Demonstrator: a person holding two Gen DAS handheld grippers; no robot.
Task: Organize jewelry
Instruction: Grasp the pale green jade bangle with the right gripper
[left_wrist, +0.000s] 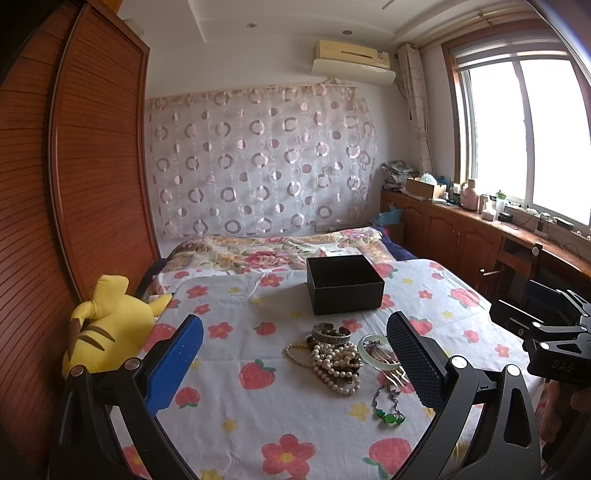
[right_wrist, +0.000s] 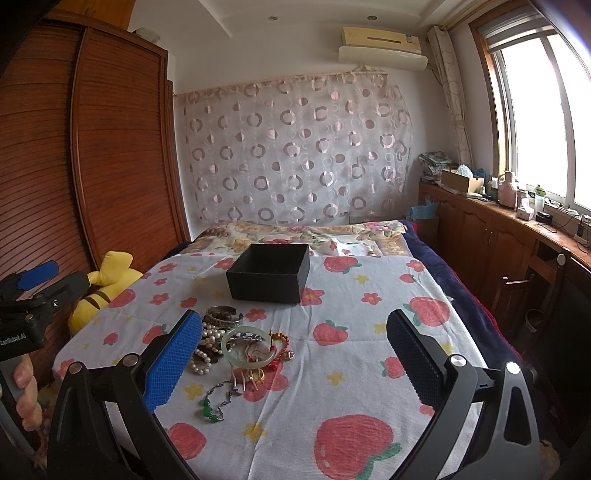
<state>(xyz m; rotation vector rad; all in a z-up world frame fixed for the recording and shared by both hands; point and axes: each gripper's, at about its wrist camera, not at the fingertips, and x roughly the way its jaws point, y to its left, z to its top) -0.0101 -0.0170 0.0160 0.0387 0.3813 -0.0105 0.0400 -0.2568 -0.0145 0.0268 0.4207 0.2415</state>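
Both tongs, left (left_wrist: 295, 363) and right (right_wrist: 295, 360), spread, empty. Tangled pearl-and-bangle jewelry pile (left_wrist: 338, 354) lies between left tongs; open black cardboard box (left_wrist: 345, 284) beyond.

Left gripper (left_wrist: 295, 354), fingers spread wide, above a strawberry-print bedspread (left_wrist: 258, 406). Between the fingers: jewelry pile (left_wrist: 334, 356) of pearl strands, silver bangles, pale green bangle (left_wrist: 375, 350); green-stone necklace (left_wrist: 388, 410) nearer. Open black box (left_wrist: 345, 284) behind the pile. Yellow plush toy (left_wrist: 107, 325) at left. Right gripper (left_wrist: 546, 325) at right edge.
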